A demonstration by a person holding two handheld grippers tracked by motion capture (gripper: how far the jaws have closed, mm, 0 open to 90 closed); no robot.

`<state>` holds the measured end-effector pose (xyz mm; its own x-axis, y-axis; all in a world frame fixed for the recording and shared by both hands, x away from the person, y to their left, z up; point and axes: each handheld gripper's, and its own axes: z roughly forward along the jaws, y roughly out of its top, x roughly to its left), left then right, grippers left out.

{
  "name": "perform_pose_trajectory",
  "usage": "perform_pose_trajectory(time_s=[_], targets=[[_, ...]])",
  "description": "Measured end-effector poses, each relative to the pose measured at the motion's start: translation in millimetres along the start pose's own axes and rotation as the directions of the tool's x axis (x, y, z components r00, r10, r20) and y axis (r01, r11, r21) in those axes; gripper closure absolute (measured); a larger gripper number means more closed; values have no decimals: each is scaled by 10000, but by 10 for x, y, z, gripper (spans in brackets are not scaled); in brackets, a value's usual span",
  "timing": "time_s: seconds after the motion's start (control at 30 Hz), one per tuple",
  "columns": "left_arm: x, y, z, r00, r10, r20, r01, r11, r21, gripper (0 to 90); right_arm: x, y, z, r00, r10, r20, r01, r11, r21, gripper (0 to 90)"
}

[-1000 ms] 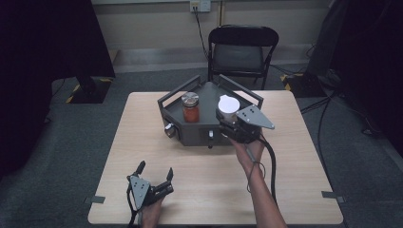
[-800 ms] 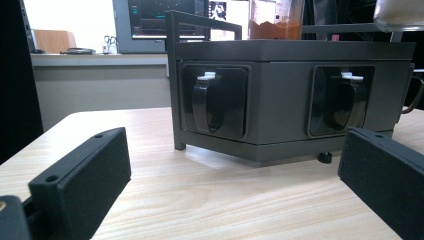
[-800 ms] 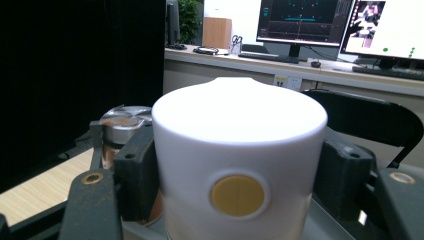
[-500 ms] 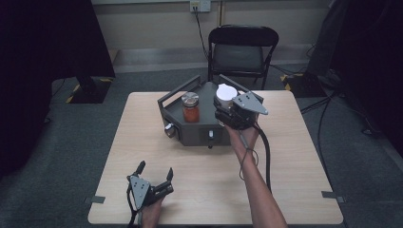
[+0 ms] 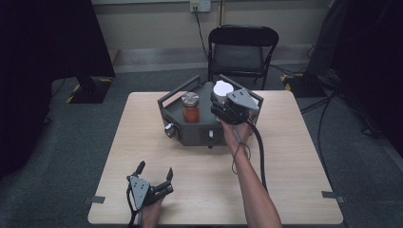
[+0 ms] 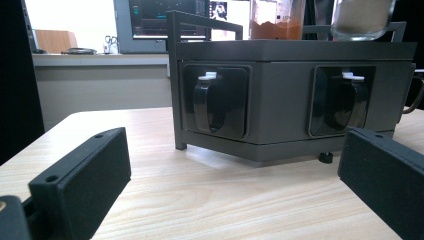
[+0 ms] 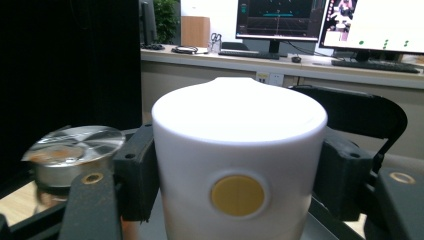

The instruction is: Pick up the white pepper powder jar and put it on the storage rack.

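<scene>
- Since a second ago the right gripper (image 5: 227,105) has carried the white-capped jar (image 5: 222,89) a little farther back over the dark tray (image 5: 190,135); the left gripper (image 5: 155,176) has stayed put near the table's (image 5: 294,156) front edge.
- Up close, the right gripper view shows both black jaws pressed against the sides of the jar's white cap (image 7: 239,165), so this gripper is clamped on the jar. A round yellow dot (image 7: 237,195) sits on the cap's front face; the high view cannot resolve that mark.
- From the high view, the jar is at the tray's right rear, just beside the tray's rail, with the person's forearm (image 5: 249,175) reaching across the table.
- From the left gripper view comes the tray's front wall, with two recessed black handles (image 6: 210,100), each tipped with a white tab, and a small foot beneath. That gripper's jaws stand wide apart, holding nothing, low over the wood.
- On the tray's left stands a glass jar (image 5: 190,108) with a metal lid, holding an orange-red filling. The held jar's glass body holds a pale grainy filling (image 6: 361,17).
- Whether the held jar rests on the tray or hangs just above it cannot be told.
</scene>
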<state>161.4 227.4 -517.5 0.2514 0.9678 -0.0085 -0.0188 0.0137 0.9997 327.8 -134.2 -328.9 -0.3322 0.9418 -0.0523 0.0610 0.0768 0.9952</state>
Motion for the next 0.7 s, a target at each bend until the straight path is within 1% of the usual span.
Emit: perform_pose_trajectory(time_s=[0.2, 0.47, 0.7], targets=[[-1, -1, 0, 10000, -8, -1, 8, 10000, -5, 0, -18, -15, 99, 9999, 90, 52, -91, 9996, 272, 303], [-1, -1, 0, 10000, -8, 0, 8, 10000, -5, 0, -26, -32, 147, 9999, 153, -16, -152, 9984, 539, 303], [-1, -1, 1, 10000, -8, -1, 8, 10000, -6, 0, -49, -42, 168, 9997, 252, -55, -248, 9975, 655, 303]])
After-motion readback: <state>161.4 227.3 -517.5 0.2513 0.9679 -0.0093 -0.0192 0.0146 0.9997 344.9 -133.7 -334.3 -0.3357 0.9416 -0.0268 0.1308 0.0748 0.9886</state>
